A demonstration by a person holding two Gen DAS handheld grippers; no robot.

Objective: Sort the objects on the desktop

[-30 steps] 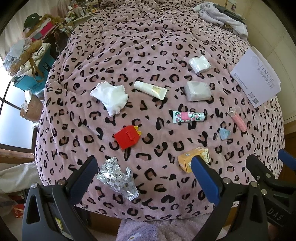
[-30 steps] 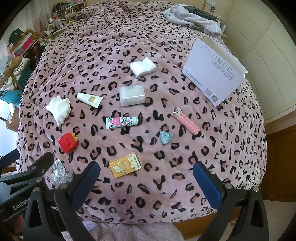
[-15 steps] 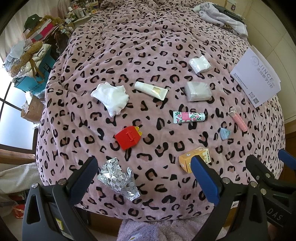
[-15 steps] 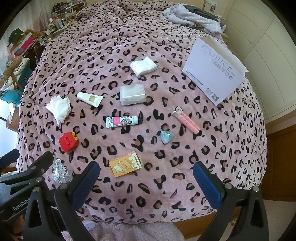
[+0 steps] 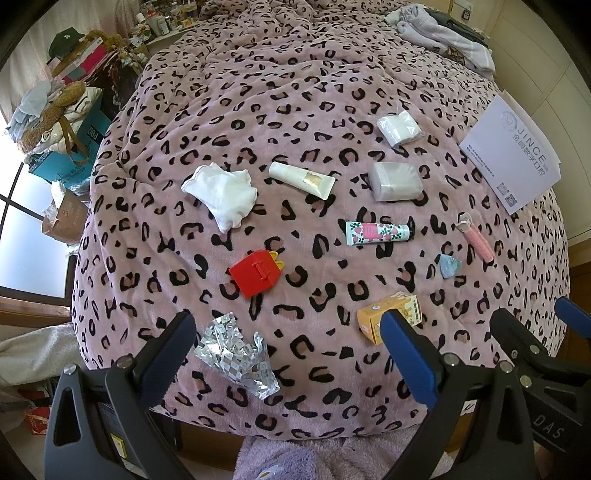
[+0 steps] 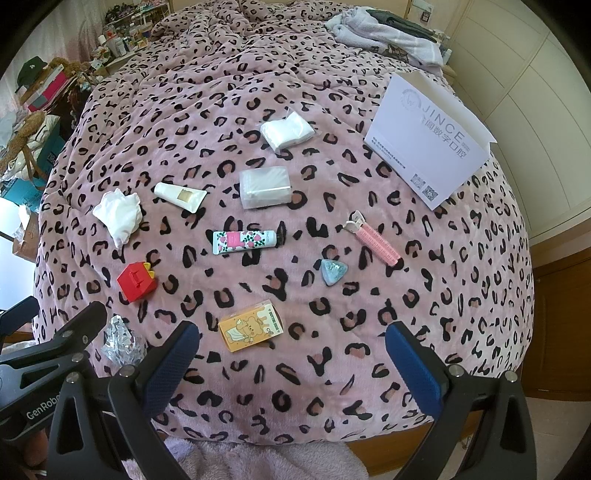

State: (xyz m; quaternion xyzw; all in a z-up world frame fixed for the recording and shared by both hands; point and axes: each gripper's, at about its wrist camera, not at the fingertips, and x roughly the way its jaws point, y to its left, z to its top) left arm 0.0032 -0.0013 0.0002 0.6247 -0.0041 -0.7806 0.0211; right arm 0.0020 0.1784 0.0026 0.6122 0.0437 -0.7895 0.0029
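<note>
Jaws of left gripper (image 5: 286,363) and right gripper (image 6: 291,363) spread wide, both empty, above near bed edge. Orange carton (image 6: 251,329) just beyond right gripper; foil wrapper (image 5: 236,354) left of carton. Risk: soft blanket (image 6: 332,369) yields, pads snag fabric.

Folded clothes (image 6: 388,31) lie far up the leopard-print blanket (image 6: 229,85).
</note>
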